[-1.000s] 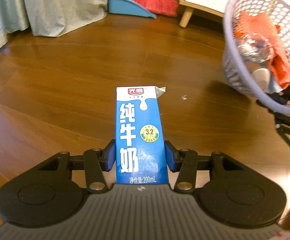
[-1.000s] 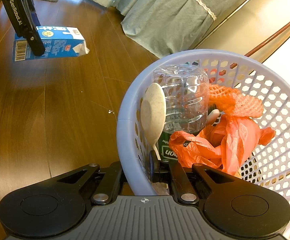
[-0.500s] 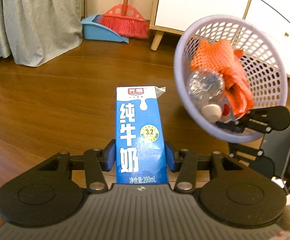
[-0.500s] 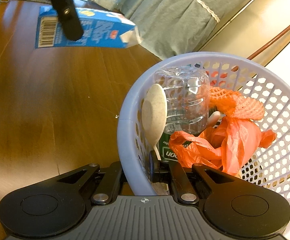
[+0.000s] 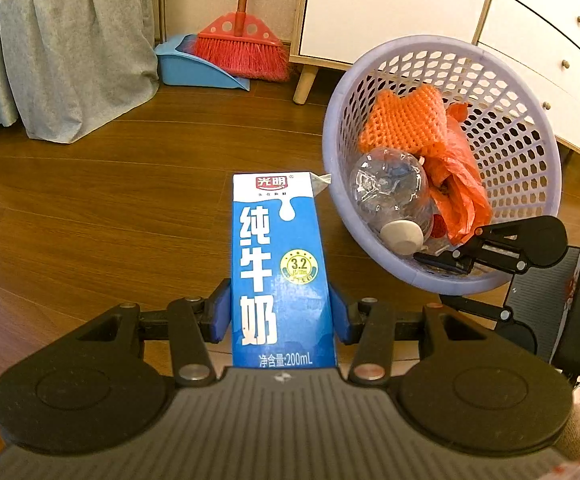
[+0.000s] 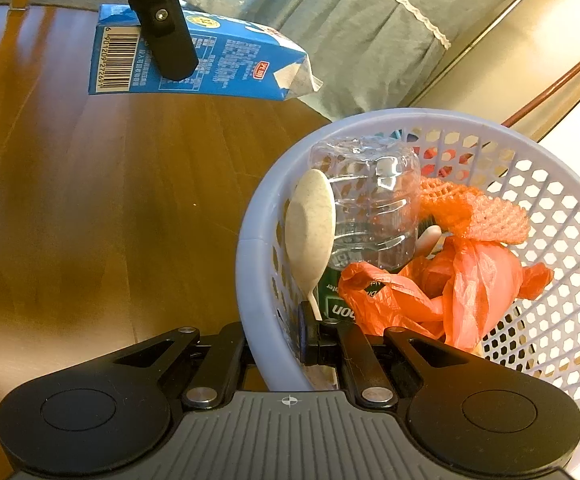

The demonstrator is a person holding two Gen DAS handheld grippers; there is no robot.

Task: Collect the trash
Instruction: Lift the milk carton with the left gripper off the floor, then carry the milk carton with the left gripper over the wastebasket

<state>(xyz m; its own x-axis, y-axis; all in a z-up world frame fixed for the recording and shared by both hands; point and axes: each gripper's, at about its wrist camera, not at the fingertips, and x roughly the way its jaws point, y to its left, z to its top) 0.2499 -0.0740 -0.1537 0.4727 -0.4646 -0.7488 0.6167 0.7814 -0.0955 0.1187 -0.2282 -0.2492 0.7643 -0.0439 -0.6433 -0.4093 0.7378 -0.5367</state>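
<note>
Far left, left wrist view: grey-blue curtain [image 5: 77, 60] hung to the wood floor [image 5: 89, 220]. Right of it, blue dustpan [image 5: 193, 68] and red broom [image 5: 237, 46] against the wall, beside a white cabinet [image 5: 390, 8] on wooden legs.

Centre: left gripper [image 5: 281, 312] clamped on the lower half of a blue milk carton [image 5: 277, 264], blue pads pressed flat to both narrow sides. Carton held off the floor, torn spout corner pointed away, just beside the basket rim. In the right wrist view, same carton [image 6: 225, 64] seen side-on, barcode end left, opened end right, near and above the basket's far-left rim; not yet inside.

Right: lavender mesh basket [image 5: 530, 148] tipped toward the left camera, held by the right gripper [image 6: 285, 344], jaws closed narrow on the near wall, one finger outside and one inside. Inside the basket [image 6: 249, 280]: pale speckled spoon [image 6: 310, 228] leaning on the left wall, clear plastic bottle [image 6: 370, 200] upturned next to it, orange foam net [image 6: 478, 212] behind, orange plastic bag [image 6: 450, 288] crumpled right of the bottle.
</note>
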